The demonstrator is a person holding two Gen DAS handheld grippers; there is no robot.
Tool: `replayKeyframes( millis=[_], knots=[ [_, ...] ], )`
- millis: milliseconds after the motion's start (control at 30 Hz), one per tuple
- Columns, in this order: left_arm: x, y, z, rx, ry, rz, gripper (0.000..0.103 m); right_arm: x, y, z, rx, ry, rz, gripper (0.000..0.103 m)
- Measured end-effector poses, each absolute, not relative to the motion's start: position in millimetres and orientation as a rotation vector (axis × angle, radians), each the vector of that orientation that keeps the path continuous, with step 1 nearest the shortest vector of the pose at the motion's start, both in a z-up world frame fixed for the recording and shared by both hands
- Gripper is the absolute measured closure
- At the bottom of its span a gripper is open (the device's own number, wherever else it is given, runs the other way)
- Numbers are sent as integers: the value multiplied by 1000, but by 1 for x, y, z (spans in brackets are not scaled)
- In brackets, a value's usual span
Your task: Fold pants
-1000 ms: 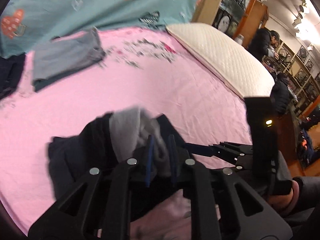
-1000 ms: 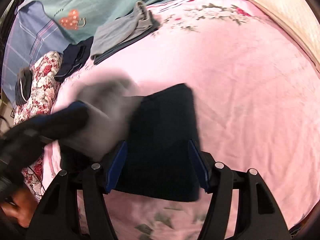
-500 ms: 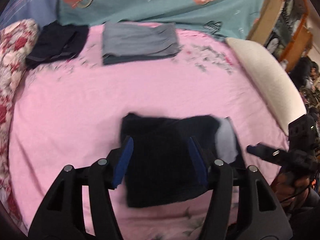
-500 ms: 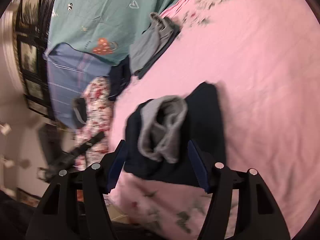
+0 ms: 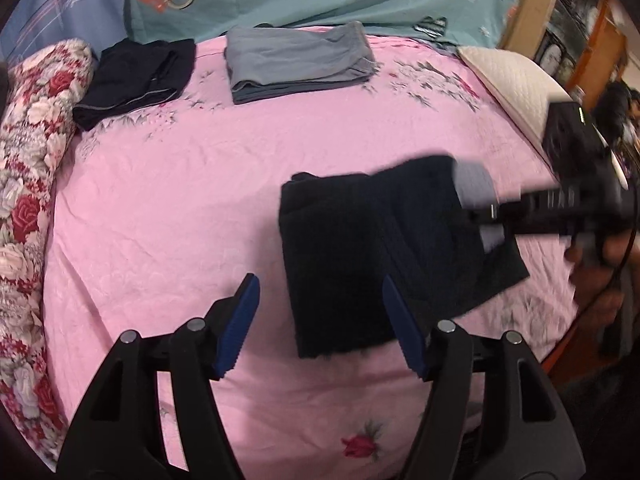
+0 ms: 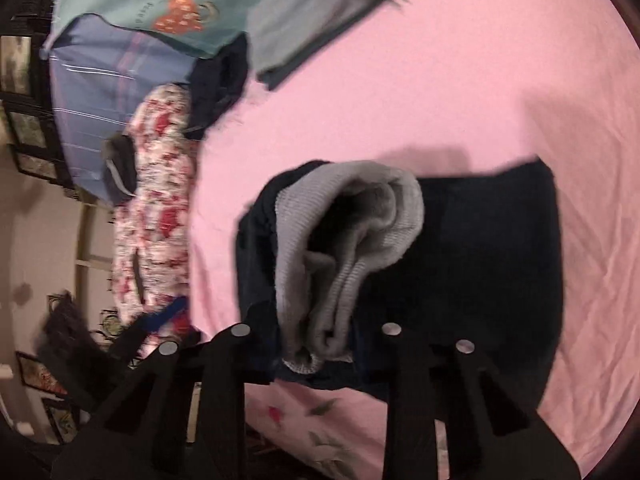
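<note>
Dark pants [image 5: 360,256] lie mid-bed on the pink sheet [image 5: 200,208], already folded down to a compact block, and we're nearly home. Our left gripper [image 5: 320,320] hangs above the near edge, jaws having just spread apart with nothing between them. Our right gripper [image 6: 316,344] has been closing on the grey waistband [image 6: 352,240] at the bundle's end and seems to pinch it. Two folded garments [image 5: 296,60] already wait by the teal bedding; squaring and placing remain, we judge.
</note>
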State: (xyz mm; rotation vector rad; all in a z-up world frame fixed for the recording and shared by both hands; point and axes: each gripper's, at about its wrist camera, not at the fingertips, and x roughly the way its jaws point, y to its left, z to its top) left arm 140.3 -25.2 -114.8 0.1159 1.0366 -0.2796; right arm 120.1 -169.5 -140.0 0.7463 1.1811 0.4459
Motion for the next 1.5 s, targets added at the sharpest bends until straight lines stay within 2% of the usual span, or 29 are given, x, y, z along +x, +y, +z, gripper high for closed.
replayKeyframes(
  millis=[200,300,367,500,600,733,900,1067,1133,1267,1367,1400,1467,1500],
  knots=[
    [99,-53,-115,204,1066,-578,48,141,-151,-104,855,1117,591,76],
    [89,-76,-121,206,1080,-689,56,147,-142,-92,904,1100,653,77],
    [85,-91,-124,223,1079,-746,62,150,-137,-85,910,1091,682,80],
    [80,-126,-138,296,1060,-871,63,150,-132,-75,857,1090,698,81],
    [91,-136,-160,393,1014,-725,63,153,-134,-79,841,1094,672,82],
    [116,-111,-183,261,1104,-579,64,144,-157,-85,849,1086,642,83],
    [110,-91,-182,178,1115,-562,65,112,-209,-99,925,1035,576,83],
    [106,-84,-181,199,1127,-539,64,76,-254,-165,992,1074,408,84],
    [106,-76,-182,219,1139,-493,55,67,-268,-198,1048,1121,337,84],
    [105,-57,-176,193,1178,-493,55,61,-272,-208,1068,1082,367,84],
    [96,-55,-146,222,1151,-572,55,63,-271,-197,1012,1104,361,70],
    [94,-55,-131,228,1124,-596,54,63,-271,-193,991,1112,360,59],
    [98,-53,-111,199,1062,-591,39,64,-271,-189,971,1107,361,55],
    [104,-51,-102,165,1019,-566,36,64,-270,-189,961,1109,366,55]
  ],
)
